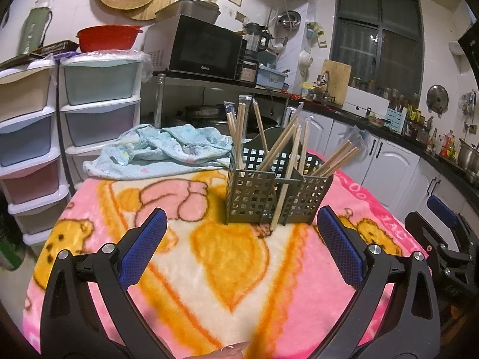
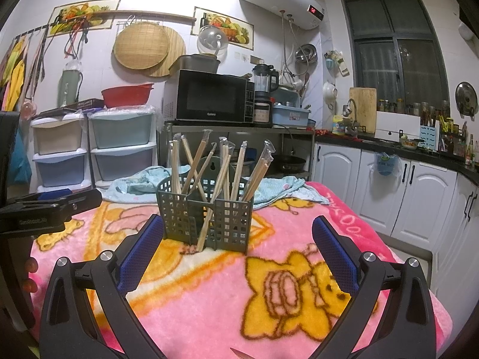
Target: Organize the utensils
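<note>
Both the left gripper [image 1: 241, 224] and right gripper [image 2: 236, 230] hover level, spread wide, empty, near the grey holder [image 2: 206, 209]; wrapped chopsticks [image 2: 236, 167] lean inside, one seemingly outside.

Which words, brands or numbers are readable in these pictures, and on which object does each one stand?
"Galanz": front of the microwave.
"50": red display on the water heater.
"GenRobot.AI", roughly: side of the left gripper; the ending is blurred.
Pink letters on the blanket: upside down, not readable.
Print on the blue bag at the cabinet: too blurred.
Jar and bottle labels: too small.
</note>
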Available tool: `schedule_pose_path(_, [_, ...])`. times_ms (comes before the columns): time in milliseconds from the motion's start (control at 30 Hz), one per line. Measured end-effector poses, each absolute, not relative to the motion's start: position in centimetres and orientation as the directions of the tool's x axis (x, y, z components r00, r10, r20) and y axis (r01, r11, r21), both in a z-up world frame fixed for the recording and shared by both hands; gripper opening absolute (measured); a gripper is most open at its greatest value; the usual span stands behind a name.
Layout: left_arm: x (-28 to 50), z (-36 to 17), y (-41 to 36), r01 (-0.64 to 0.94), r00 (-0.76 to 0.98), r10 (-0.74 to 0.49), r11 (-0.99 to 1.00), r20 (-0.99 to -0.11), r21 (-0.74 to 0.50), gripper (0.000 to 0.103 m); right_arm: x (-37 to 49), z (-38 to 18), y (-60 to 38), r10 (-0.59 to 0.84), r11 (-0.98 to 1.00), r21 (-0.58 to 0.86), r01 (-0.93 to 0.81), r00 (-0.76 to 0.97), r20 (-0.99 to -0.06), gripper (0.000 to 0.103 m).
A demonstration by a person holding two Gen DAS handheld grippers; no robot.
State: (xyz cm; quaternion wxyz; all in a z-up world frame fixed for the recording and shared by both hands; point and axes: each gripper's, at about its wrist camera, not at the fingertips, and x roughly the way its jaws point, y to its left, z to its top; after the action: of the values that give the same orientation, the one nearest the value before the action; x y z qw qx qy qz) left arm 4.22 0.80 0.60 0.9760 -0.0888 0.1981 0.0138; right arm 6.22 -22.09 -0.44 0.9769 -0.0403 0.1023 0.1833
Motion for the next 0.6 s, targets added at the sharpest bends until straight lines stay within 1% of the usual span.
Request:
schedule_pose_path(267, [4.6, 0.1, 1.1, -0.073, 0.912, -0.006, 0.981, -0.41, -0.178, 0.092, 6.6, -0.7, -22.4, 0.339, 0.934, -0.039, -0.355, 0.914, -0.223, 0.097])
schedule_pose_path(333, [4.9, -0.3, 1.3, -0.076, 0.902, -0.015, 0.978, -0.431, -0.193, 0.092, 6.8, -0.7, -22.4, 0.329, 0.936, -0.047, -0.347, 0.917, -0.227, 0.097])
schedule_pose_path(467, [5.7, -1.1, 1.9, -0.128, 0.875, 0.025, 0.975, -0.484, -0.181, 0.092, 7.4, -0.9, -22.9, 0.305, 0.945, -0.048, -0.325, 0.922, -0.237, 0.097])
schedule_pose_path(600, [6.4, -1.6, 3.4, -0.162, 0.855, 0.046, 0.97, -0.517, -0.181, 0.092, 8.8, -1.0, -24.0, 0.27, 0.956, -0.043, -0.29, 0.928, -0.258, 0.097])
